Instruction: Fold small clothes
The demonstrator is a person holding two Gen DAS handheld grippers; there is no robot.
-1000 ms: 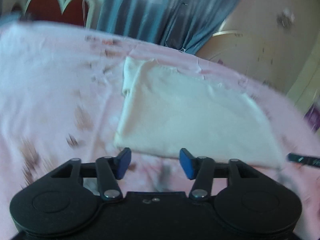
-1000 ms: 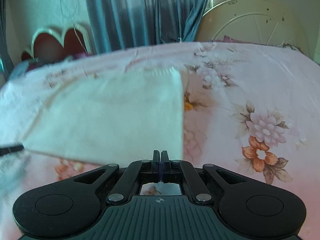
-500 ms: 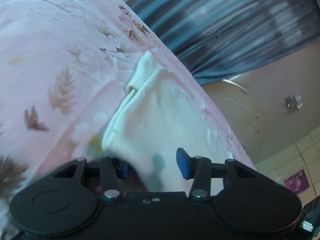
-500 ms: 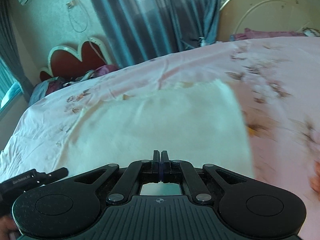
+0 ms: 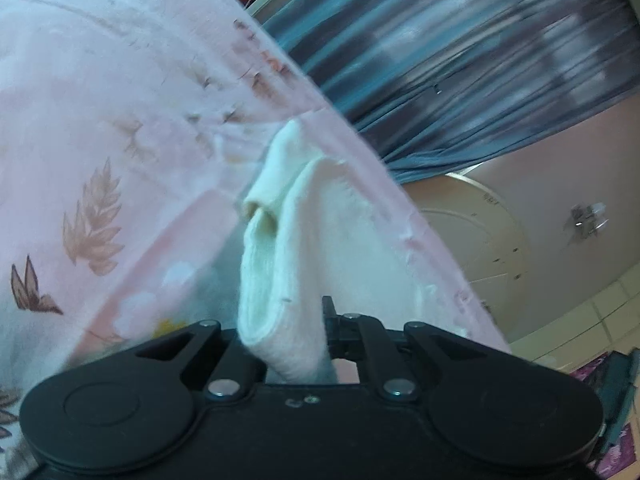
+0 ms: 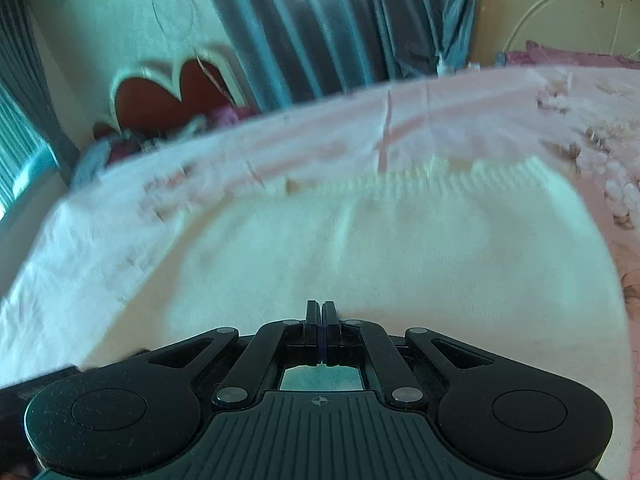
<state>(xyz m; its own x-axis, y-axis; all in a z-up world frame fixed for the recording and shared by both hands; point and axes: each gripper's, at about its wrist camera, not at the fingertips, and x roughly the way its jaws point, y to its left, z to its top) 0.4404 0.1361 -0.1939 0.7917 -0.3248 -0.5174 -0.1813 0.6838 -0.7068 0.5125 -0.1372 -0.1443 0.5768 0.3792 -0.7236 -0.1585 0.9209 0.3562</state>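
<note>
left tool (image 5: 298, 332) at lower centre of its view, closed on a bunched edge of the cream-white knitted garment (image 5: 316, 248); cloth rises from the jaws toward frame centre, folded over on itself. right tool (image 6: 321, 320) at lower centre of its view, jaws shut together, nothing seen between them, over the same garment (image 6: 400, 264), which lies spread on the pink floral bedsheet (image 6: 328, 148). grey-blue curtain (image 6: 320, 28) fills upper centre.
</note>
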